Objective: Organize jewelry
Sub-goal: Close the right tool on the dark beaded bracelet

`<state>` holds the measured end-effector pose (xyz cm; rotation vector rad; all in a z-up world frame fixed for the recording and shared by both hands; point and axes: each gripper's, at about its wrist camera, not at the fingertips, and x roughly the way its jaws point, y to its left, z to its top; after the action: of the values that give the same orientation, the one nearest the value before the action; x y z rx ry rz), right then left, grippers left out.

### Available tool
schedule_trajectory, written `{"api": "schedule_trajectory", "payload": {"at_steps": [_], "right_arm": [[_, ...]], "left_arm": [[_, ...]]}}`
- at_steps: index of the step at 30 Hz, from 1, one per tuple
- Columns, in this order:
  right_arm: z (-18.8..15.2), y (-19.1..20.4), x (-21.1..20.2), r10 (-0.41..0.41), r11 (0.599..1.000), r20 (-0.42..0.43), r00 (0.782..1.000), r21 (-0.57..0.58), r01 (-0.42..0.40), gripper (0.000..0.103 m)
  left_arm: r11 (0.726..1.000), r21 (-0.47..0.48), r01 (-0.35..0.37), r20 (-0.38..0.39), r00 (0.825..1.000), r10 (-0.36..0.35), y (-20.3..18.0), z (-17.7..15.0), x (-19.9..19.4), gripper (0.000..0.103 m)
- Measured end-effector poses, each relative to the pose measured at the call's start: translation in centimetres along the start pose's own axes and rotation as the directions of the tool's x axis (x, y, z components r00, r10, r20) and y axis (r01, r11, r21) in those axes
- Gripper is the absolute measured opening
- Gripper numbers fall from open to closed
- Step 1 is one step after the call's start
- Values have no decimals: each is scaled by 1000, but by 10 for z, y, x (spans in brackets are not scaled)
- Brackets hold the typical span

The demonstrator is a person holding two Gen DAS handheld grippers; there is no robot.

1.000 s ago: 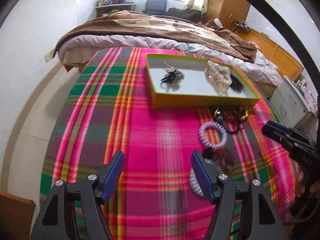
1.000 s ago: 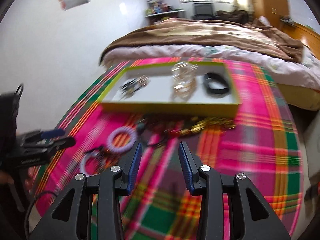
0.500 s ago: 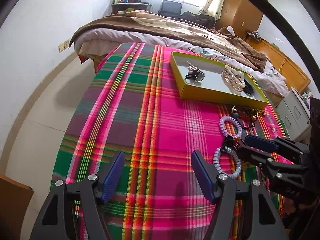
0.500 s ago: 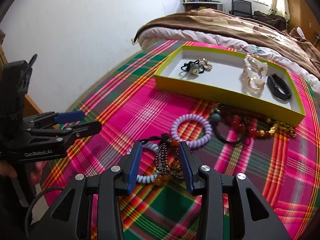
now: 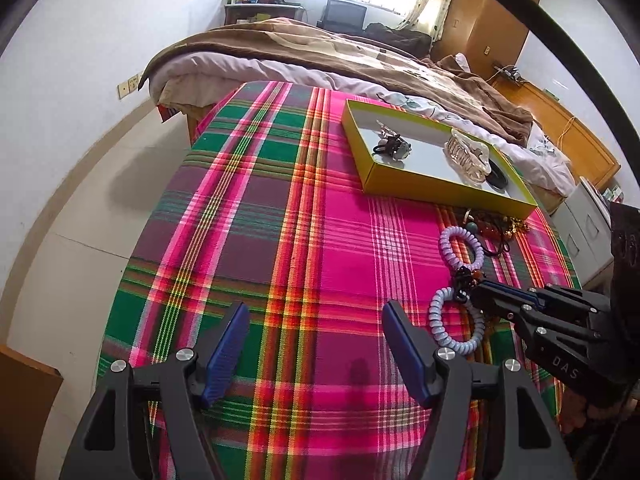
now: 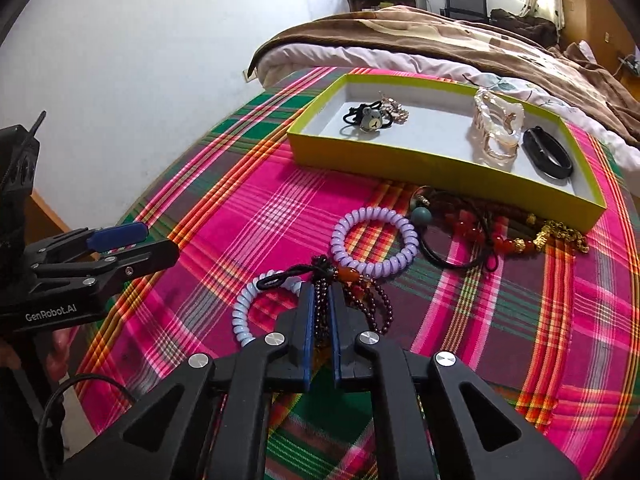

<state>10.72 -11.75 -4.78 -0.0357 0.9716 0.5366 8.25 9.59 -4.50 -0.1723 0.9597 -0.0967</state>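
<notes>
Having just closed my right tongs (image 6: 321, 312) on the dark garnet-bead bracelet (image 6: 376, 304), I should lift slowly, clear of the pale-blue spiral hair tie (image 6: 244, 312), my left tongs (image 5: 316, 344) idle, gaping.

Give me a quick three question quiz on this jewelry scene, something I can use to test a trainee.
1. True or false: the right claw is shut on the dark bead bracelet.
2. Which lies inside the yellow tray? A the lilac coil bracelet; B the black bangle; C the red bead strand.
3. What is between the left claw's pads?

Key: 1 true. 2 B. 3 Nothing, only the plaid cloth below.
</notes>
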Motion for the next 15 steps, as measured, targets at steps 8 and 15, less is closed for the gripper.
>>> {"api": "schedule_trajectory", "payload": {"at_steps": [8,15], "right_arm": [[-5,-20,-37,16,996,101,995,82,-25,3],[-17,-41,-65,-21,990,156,988,139,-1,3]], "left_arm": [[999,34,23,-9,1000,-23,-15,3,6,68],[993,95,74,-46,997,-69,-41,5,18,68]]}}
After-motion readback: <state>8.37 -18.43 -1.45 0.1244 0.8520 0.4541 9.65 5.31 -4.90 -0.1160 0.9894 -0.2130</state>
